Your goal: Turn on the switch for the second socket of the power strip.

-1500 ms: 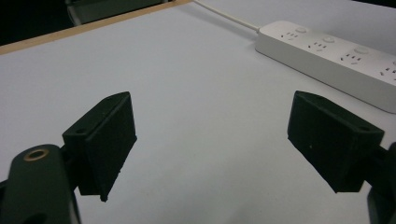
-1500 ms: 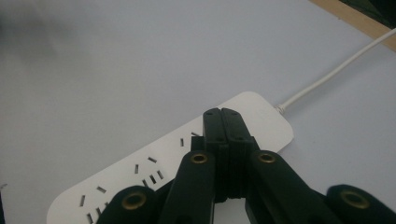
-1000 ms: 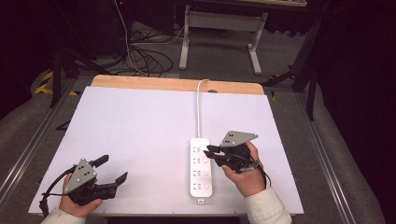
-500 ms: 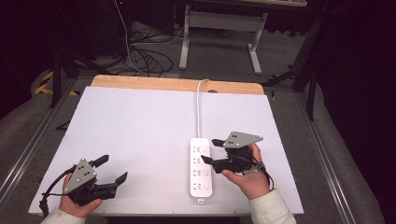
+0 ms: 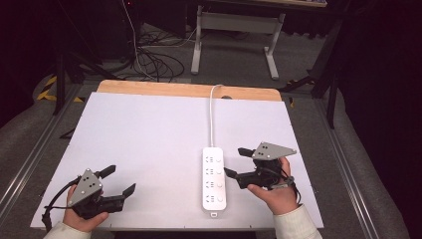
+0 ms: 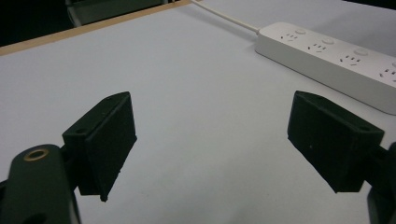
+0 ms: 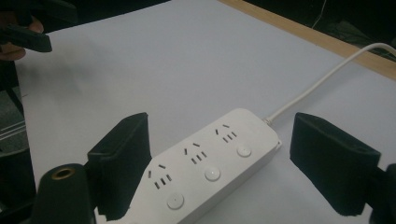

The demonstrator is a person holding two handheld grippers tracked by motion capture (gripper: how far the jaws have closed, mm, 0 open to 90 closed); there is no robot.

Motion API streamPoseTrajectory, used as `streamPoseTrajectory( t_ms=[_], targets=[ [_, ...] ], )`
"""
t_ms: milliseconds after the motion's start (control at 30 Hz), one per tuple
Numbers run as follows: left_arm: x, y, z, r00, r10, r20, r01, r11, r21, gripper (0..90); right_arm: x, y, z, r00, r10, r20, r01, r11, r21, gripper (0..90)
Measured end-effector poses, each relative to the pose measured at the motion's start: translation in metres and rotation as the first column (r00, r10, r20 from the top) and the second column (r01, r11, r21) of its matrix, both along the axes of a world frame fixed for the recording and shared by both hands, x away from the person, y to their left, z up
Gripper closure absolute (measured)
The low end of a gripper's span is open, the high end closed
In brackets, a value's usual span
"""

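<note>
Looking down from the high view: my right claw [image 5: 233,162] sits just beside the power strip [image 5: 213,177] on the white table [image 5: 139,134], jaws having just been opening, nothing pinched between them. My left claw [image 5: 119,180] rests well apart near the front corner, also spread and empty.

Left gripper view: bare table between the pads [image 6: 107,140]; strip [image 6: 327,53] lies off to one side.

Right gripper view: strip [image 7: 210,163] lies between my spread jaws, its cord [image 7: 322,79] trailing away. Risk, I judge: one pad brushing the strip's edge could skid it sideways, or press a switch button [image 7: 212,174] unintentionally.
</note>
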State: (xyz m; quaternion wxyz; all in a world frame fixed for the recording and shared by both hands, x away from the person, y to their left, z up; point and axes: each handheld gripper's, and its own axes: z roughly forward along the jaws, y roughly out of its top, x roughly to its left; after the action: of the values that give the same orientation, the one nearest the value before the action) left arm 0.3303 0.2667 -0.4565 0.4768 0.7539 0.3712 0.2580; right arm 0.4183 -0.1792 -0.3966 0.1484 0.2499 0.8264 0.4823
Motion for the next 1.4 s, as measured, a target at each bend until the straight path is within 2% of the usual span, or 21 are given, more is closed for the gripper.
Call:
streamPoseTrajectory(
  t_ms=[267,733,867,1167,1400],
  targets=[
    [0.0,0.0,0.0,1.0,0.001,0.005,-0.001,1.0,0.003,15.9,0.0,-0.022,-0.012,0.9982,-0.041,-0.044,0.043,0.9974,0.058,17.3],
    [-0.001,0.0,0.001,1.0,0.001,0.008,-0.001,1.0,-0.006,15.9,-0.002,-0.047,-0.038,0.9947,-0.065,-0.079,0.069,0.9968,0.042,13.2],
    [-0.002,0.0,0.002,1.0,0.001,0.006,-0.001,1.0,-0.008,15.9,-0.002,-0.053,-0.044,0.9937,-0.068,-0.089,0.073,0.996,0.052,12.7],
    [-0.002,0.0,0.002,1.0,0.0,0.007,0.0,1.0,-0.005,16.0,-0.006,-0.065,-0.058,0.9936,-0.073,-0.086,0.078,0.9955,0.055,11.5],
    [-0.002,0.0,0.002,1.0,0.002,0.008,-0.002,1.0,-0.005,15.9,-0.01,-0.071,-0.071,0.9933,-0.074,-0.089,0.077,0.9965,0.033,11.2]
  ],
)
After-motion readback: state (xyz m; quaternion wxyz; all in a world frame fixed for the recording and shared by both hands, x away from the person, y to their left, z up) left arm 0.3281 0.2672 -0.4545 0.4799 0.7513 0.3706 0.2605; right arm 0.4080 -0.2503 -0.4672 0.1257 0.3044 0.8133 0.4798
